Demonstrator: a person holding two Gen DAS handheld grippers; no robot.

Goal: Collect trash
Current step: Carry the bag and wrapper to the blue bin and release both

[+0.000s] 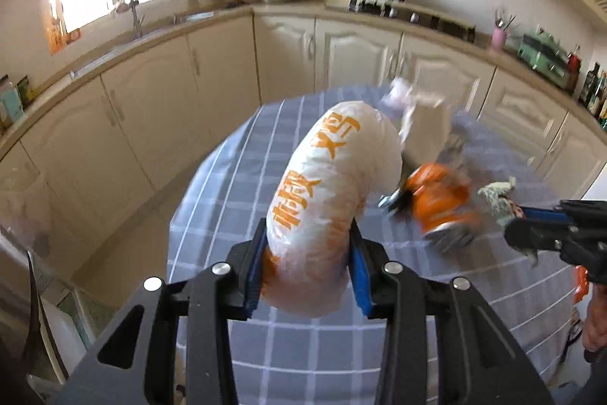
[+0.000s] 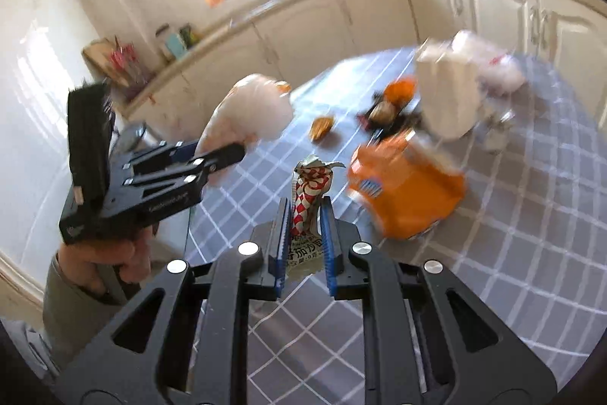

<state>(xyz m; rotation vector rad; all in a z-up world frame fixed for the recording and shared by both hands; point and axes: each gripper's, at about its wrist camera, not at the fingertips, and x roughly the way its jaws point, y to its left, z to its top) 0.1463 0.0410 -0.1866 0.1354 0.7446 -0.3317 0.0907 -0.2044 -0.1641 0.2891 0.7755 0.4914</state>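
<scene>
The left gripper (image 1: 309,253) clamps a puffy white bag (image 1: 334,185) with orange print, raised off the table (image 1: 235,185). The right gripper (image 2: 305,238) pinches a thin checked sachet (image 2: 309,192), also lifted. Risk: the soft, slick bag may squeeze out of the narrow hold; the crinkled sachet may slide. An orange can (image 1: 440,204) and paper bag (image 2: 447,93) remain on the gridded cloth.

Between the left gripper's (image 1: 309,264) fingers sits a bag (image 1: 334,185); a pouch (image 1: 442,204) lies right of them. A sachet (image 2: 309,192) sits between the right gripper's (image 2: 305,245) fingers; beyond, a carton (image 2: 447,93) on the table (image 2: 531,215).
</scene>
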